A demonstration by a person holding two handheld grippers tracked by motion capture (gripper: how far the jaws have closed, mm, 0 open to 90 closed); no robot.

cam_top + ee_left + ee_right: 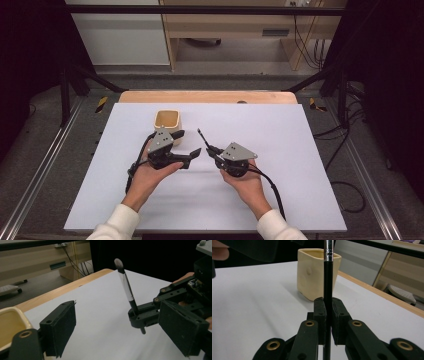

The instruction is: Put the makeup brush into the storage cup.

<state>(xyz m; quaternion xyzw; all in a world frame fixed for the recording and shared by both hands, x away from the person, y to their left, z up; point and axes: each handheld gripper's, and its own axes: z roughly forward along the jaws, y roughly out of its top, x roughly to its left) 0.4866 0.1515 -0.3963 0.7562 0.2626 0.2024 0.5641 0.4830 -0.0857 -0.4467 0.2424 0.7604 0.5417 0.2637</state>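
right gripper [328, 322] clamps makeup brush [327, 285] by its handle; left gripper [189, 143] wide open, empty. risk: brush pivots between pads, missing ceramic cup [168, 121].

We see our left gripper [117, 322] gaping across the lower frame; makeup brush [126, 287] upright at centre, clamped by right gripper [140, 317]; cream cup [12, 325] lower left.
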